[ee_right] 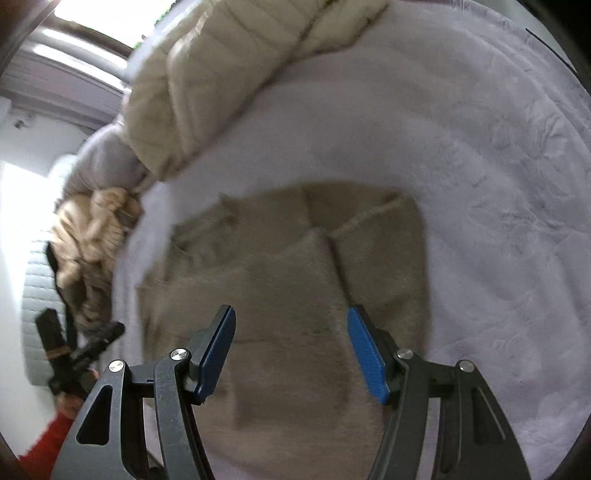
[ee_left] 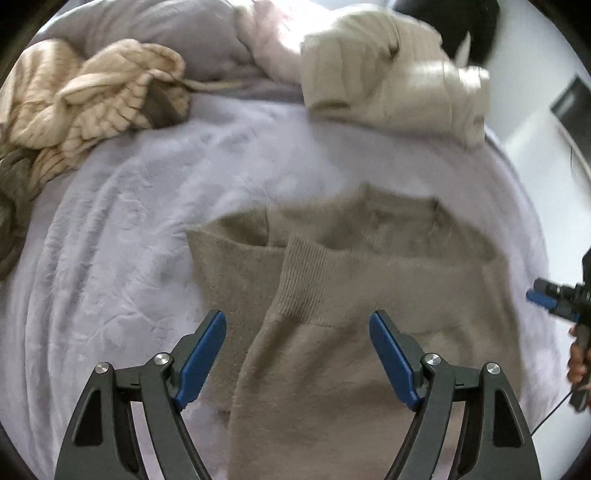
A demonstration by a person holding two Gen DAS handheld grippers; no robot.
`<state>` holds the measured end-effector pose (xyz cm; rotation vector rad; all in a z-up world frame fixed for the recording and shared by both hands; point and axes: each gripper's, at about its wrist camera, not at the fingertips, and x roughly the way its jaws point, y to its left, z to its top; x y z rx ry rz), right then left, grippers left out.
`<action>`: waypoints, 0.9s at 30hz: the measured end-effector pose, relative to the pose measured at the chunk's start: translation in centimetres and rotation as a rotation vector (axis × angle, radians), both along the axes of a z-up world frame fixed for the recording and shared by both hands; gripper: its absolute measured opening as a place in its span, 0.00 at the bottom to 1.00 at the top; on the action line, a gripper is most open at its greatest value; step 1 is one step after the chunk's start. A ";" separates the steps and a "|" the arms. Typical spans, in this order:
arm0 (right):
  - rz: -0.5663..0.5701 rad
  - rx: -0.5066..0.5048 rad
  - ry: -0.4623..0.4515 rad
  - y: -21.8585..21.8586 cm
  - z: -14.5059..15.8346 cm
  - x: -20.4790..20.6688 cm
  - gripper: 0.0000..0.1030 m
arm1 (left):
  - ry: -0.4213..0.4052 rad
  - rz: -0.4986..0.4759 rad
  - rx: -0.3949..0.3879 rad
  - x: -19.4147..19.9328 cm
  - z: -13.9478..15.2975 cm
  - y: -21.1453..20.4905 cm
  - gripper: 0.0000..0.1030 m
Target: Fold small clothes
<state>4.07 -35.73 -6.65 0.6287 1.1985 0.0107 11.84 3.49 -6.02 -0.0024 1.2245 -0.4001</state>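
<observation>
A tan knit sweater (ee_left: 369,280) lies on a pale lilac fleece blanket (ee_left: 129,240), both sleeves folded in over its body; one ribbed cuff (ee_left: 303,280) rests near the middle. My left gripper (ee_left: 298,325) hovers open above that sleeve, holding nothing. In the right wrist view the same sweater (ee_right: 280,280) lies below my right gripper (ee_right: 291,325), which is open and empty too. The right gripper (ee_left: 546,299) also shows at the right edge of the left wrist view, held by a hand. The left gripper (ee_right: 92,343) appears at the lower left of the right wrist view.
A striped cream garment (ee_left: 85,103) lies crumpled at the far left. A folded cream ribbed garment (ee_left: 391,85) sits at the back of the blanket, seen as well as the cream garment (ee_right: 229,74). Grey bedding (ee_left: 155,33) bunches behind. The bed's edge runs along the right.
</observation>
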 end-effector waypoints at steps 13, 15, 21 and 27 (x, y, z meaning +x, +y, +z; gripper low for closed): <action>0.198 -0.347 0.034 4.0 -1.7 1.2 0.06 | 0.026 -0.111 0.027 1.5 -4.1 -3.4 0.07; 0.216 -0.407 0.000 4.8 -0.2 0.6 0.06 | -0.009 -0.123 -0.003 0.7 -2.7 -3.1 0.07; 0.216 -0.500 -0.100 5.6 3.8 1.2 0.06 | -0.102 -0.073 -0.119 0.7 2.4 -1.4 0.07; 0.211 -0.520 -0.123 5.3 3.8 5.2 0.06 | -0.162 -0.025 -0.111 3.3 2.7 -1.3 0.07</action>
